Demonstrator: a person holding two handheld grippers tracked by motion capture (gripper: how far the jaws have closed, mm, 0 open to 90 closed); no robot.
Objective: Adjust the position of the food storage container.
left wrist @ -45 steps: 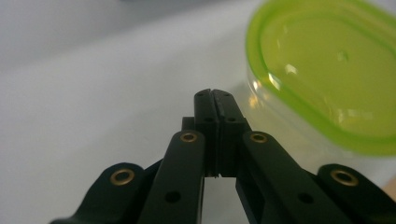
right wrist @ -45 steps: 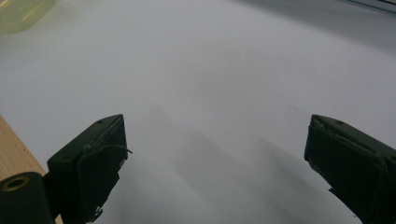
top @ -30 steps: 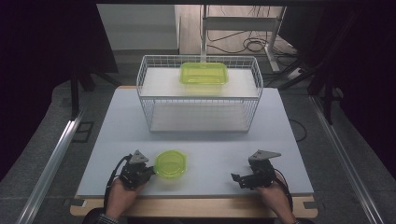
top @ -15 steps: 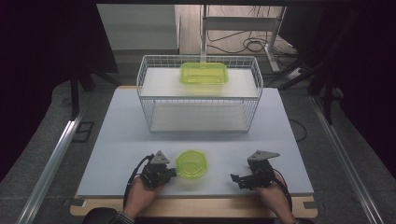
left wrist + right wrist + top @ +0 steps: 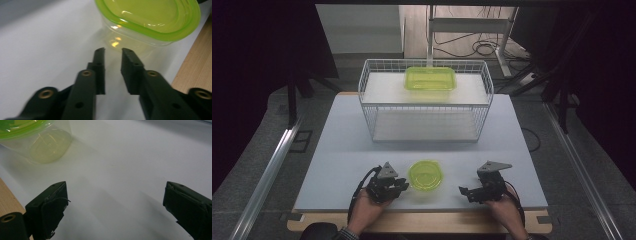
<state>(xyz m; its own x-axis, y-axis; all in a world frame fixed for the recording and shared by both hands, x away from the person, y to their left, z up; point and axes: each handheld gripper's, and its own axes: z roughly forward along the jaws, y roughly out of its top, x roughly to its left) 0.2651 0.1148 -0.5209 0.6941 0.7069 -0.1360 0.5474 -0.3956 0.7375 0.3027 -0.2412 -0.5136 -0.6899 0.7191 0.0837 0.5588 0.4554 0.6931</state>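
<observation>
A round clear container with a lime-green lid (image 5: pixel 425 175) stands near the table's front edge, between my two grippers. My left gripper (image 5: pixel 404 184) lies just left of it. Its jaws have just been opening and stand a little apart with nothing between them. In the left gripper view the container (image 5: pixel 150 17) sits just past the tips of that gripper (image 5: pixel 113 51). My right gripper (image 5: pixel 464 192) rests to the container's right, a short way off, jaws wide open and empty. The right gripper view has the container (image 5: pixel 37 142) at upper left, beyond that gripper (image 5: pixel 115 185).
A white wire rack (image 5: pixel 424 107) stands at the middle back of the white table (image 5: pixel 342 135), with a rectangular green-lidded container (image 5: pixel 430 78) on its top shelf. A wooden strip (image 5: pixel 422 220) runs along the front edge. Cables and dark floor surround the table.
My left gripper and the round container moved to the right along the front edge. The left jaws, shut before, now stand slightly apart. The right gripper has not moved.
</observation>
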